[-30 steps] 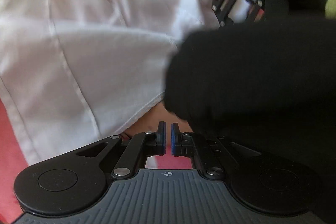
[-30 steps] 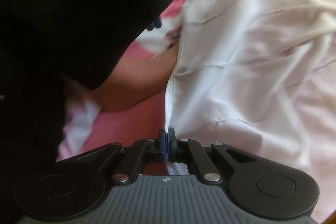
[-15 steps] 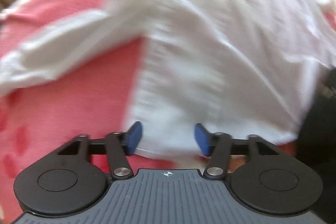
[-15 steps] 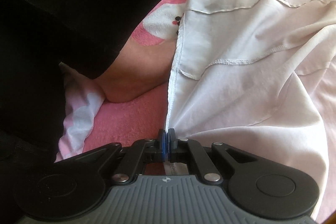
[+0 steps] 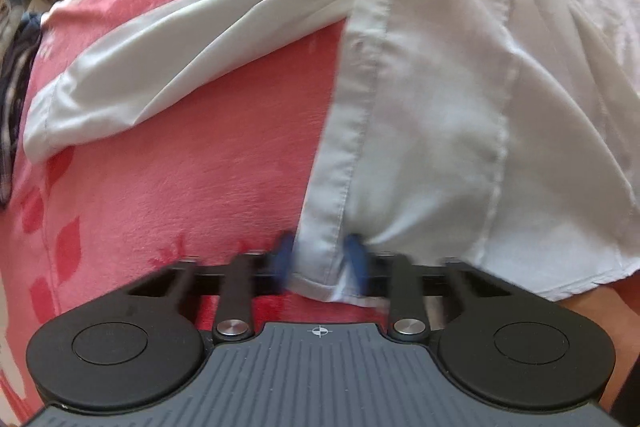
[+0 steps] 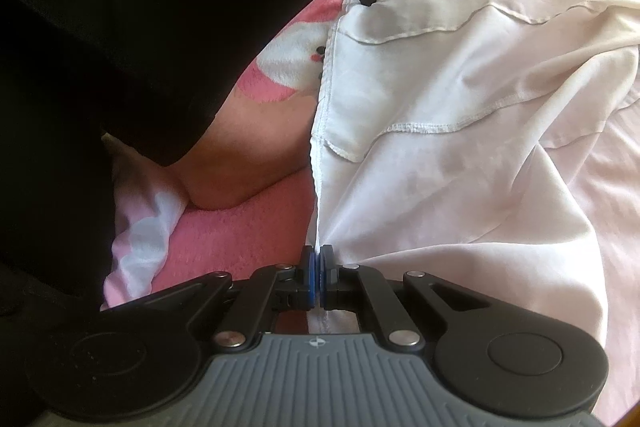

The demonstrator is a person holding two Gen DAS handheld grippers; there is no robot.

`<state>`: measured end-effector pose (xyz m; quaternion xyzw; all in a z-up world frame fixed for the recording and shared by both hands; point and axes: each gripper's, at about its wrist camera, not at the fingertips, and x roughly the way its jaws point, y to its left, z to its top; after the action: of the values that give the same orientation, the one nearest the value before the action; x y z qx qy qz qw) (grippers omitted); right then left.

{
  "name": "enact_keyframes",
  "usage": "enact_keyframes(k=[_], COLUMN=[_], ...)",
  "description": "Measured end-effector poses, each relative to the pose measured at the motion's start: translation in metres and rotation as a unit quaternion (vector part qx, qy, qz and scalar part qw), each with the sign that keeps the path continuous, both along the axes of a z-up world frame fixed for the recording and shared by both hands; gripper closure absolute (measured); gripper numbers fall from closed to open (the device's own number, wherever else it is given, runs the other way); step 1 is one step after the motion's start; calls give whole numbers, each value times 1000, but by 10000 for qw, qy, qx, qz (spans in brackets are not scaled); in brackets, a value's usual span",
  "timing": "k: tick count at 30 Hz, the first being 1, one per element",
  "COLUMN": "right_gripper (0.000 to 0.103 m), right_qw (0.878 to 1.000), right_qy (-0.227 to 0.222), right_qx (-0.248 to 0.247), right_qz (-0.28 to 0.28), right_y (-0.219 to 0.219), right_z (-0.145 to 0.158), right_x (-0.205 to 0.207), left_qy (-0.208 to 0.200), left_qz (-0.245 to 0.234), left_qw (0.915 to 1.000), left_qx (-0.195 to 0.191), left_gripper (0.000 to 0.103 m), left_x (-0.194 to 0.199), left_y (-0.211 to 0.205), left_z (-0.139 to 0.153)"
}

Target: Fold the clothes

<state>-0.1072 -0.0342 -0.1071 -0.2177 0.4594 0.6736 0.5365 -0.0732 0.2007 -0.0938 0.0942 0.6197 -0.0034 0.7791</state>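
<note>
The white shirt [image 5: 440, 107] lies lengthwise away from both cameras on the pink blanket [image 5: 180, 167]. Left hand-held gripper [image 5: 320, 259] straddles its hem corner, jaws parted; right hand-held gripper [image 6: 317, 279] pinches its edge.

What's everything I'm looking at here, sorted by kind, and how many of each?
White shirt: 1
Pink blanket under it: 1
Hand-held gripper: 2, the left hand-held gripper with its blue pads either side of the shirt's edge, the right hand-held gripper pinched shut on the edge
Total: 4
</note>
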Motion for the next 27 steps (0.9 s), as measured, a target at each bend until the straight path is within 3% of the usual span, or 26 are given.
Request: enact_keyframes(k=[1,6,12,15,17,19,21,23,25,27], right_gripper=[101,101,101,97,87,83,74,60,52,42], right_qw=[10000,9993,9959,9957,9959,9965,9965,9867,9604,9219], right_qy=[4,285,765,821,829,816,706,559,416,82], right_qx=[28,198,323,61,-160,-117,186,705,1032,1030], right_qz=[6,165,364,424,316,124,-402,-1353,-2553,-3734], right_y=[0,-3,4,17,19,12,-7,-43,-92,-145], right_z=[0,9,5,-8,-13,-5,15,44,68,81], right_x=[-1,0,-3,-10,-10,-4,13,42,72,92], left_qy=[-19,-65,312,611,782,923,949,947,905,853], left_qz=[7,274,833,754,552,360,255,269,342,479], left_qw=[10000,9996,9955,9948,9950,9947,9947,9945,9946,9943], left_qx=[23,83,318,302,271,279,297,355,381,422], left_gripper=[102,103,103,103,100,88,80,62,57,51], left_x=[-3,-24,-40,-45,-46,-45,-45,-45,-47,-49], left_y=[-3,-2,22,18,14,7,4,6,10,15], left_z=[3,23,34,20,10,4,5,8,13,19])
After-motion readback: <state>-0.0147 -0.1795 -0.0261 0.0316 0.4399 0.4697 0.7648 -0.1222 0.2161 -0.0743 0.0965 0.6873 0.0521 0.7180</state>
